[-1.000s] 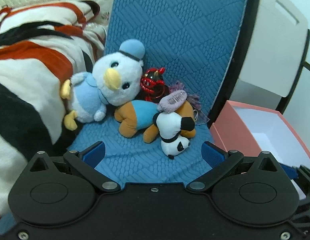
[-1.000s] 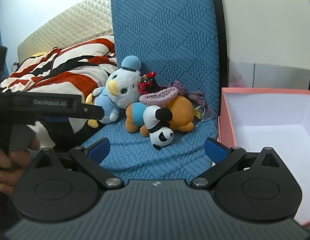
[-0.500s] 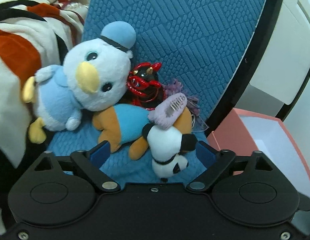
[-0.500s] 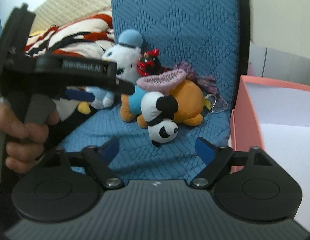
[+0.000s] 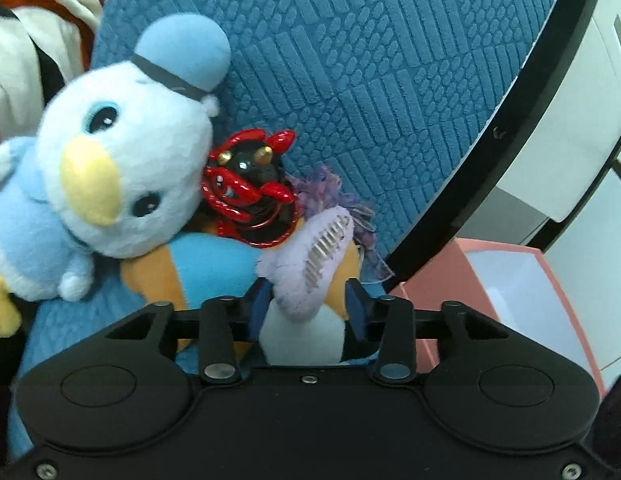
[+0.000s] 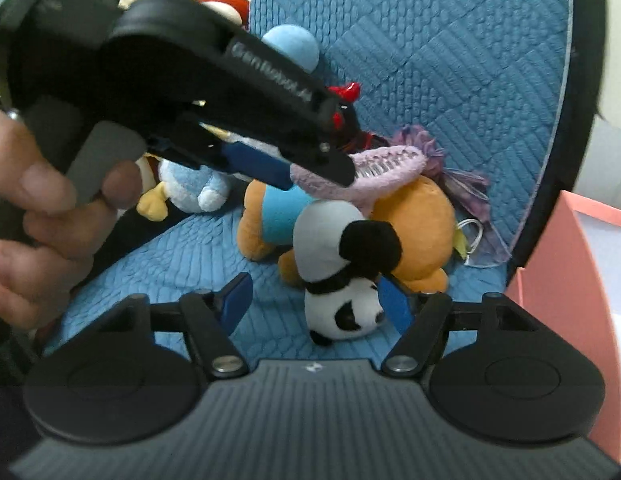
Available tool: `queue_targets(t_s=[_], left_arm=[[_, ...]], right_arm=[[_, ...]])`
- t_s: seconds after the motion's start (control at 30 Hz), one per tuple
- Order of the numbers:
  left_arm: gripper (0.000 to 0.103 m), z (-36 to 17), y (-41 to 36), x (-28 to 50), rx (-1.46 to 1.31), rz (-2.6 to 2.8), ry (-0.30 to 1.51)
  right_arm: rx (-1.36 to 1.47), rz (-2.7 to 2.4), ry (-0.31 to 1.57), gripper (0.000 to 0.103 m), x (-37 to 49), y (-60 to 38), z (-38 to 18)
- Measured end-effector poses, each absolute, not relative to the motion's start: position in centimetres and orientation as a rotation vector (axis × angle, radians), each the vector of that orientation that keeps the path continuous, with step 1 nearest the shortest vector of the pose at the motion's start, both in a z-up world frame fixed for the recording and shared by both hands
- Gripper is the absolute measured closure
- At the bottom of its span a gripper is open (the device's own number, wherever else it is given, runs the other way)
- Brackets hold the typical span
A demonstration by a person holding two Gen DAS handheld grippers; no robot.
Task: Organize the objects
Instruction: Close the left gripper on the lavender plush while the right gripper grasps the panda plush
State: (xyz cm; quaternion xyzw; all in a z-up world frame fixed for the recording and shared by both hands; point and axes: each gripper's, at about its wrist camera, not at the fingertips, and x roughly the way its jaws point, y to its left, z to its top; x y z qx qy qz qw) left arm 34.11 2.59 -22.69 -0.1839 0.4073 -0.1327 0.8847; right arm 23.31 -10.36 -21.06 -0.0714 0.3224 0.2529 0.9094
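Note:
A pile of toys lies on the blue chair seat [image 6: 158, 264]. A fuzzy lilac hair clip [image 5: 314, 256] with metal teeth lies on an orange and blue plush [image 6: 414, 216]. My left gripper [image 5: 306, 304] has closed in on the near end of the clip, blue pads on both sides; it also shows in the right wrist view [image 6: 306, 168]. A small panda plush [image 6: 342, 276] lies in front of the orange plush. My right gripper [image 6: 314, 300] is open, its right pad beside the panda. A white duck plush [image 5: 110, 168] and a red and black figure [image 5: 250, 192] sit behind.
A pink open box [image 5: 522, 304] with a white inside stands right of the chair, also in the right wrist view [image 6: 558, 300]. A striped red, white and black blanket [image 5: 30, 32] lies to the left. A white cabinet [image 5: 570, 120] is behind the chair back.
My left gripper moved forward into the pile and its jaws closed from wide open onto the lilac clip. My right gripper moved closer to the panda and narrowed a little.

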Motion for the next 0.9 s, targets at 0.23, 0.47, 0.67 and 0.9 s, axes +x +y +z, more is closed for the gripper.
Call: queue_targets(t_s=[0.23,0.47,0.67,0.9], left_arm=[[0.075,-23.6,3.4,35.5,-0.445,-0.304,0.886],[0.081,-24.0,3.5,35.9,-0.471,-0.309,0.894],[0.085,-24.2,4.3,35.5,-0.526,-0.304,0.886],[0.088,-24.5,5.1,34.7,-0.561,-0.276,0.890]], right_arm=[[-0.167,0.527,0.700,0.036,25.2,-9.5,-22.5],[-0.211,0.506,0.690,0.047,25.8,-8.9,-22.9],[-0.218,0.500,0.736,0.064,26.1,-9.4,-21.8],[-0.227,0.476,0.738,0.088,24.8,-10.0,-21.0]])
